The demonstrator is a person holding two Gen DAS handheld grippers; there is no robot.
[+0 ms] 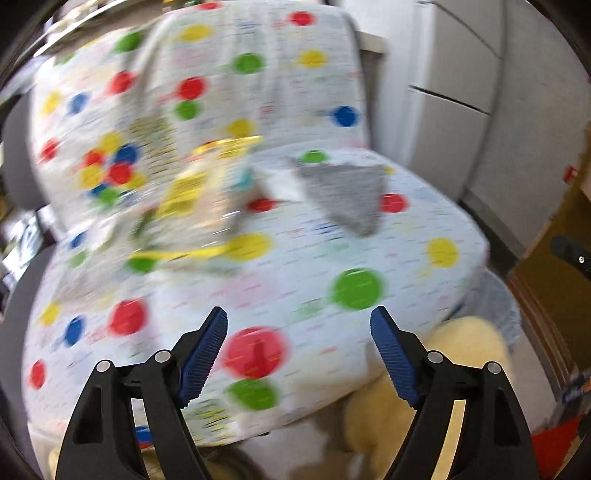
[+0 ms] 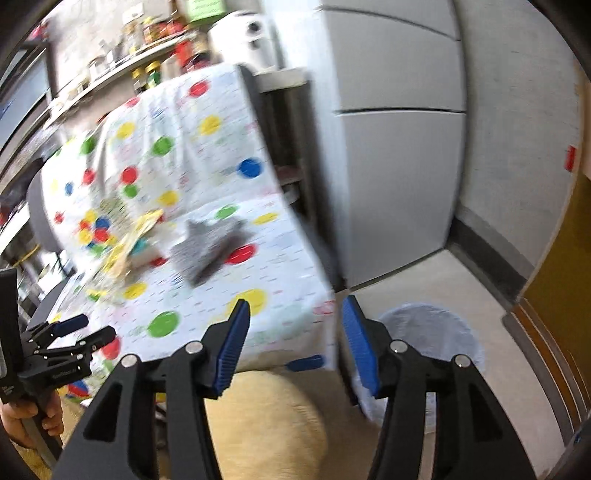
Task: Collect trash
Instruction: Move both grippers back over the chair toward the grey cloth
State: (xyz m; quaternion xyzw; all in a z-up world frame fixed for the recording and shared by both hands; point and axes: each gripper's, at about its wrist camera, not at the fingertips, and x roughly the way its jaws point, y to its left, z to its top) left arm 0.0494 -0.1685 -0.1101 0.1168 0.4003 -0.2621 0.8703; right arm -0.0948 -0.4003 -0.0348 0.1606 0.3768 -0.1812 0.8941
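Note:
A chair covered with a white sheet with coloured dots (image 1: 295,240) holds the trash. A crumpled grey piece (image 1: 347,195) lies on the seat, and a yellow crinkled wrapper (image 1: 192,195) lies to its left. Both show in the right wrist view too, the grey piece (image 2: 207,247) and the wrapper (image 2: 129,240). My left gripper (image 1: 299,332) is open and empty over the seat's front edge. My right gripper (image 2: 295,325) is open and empty, to the right of the chair. The left gripper also shows in the right wrist view (image 2: 77,332). Both views are motion-blurred.
A bin lined with a pale bag (image 2: 432,339) stands on the floor right of the chair, by my right gripper. A cream fluffy cushion (image 2: 266,424) lies below the seat. A grey refrigerator (image 2: 399,147) stands behind, shelves with jars (image 2: 155,33) at the back left, and a wooden door (image 2: 569,266) is at the right.

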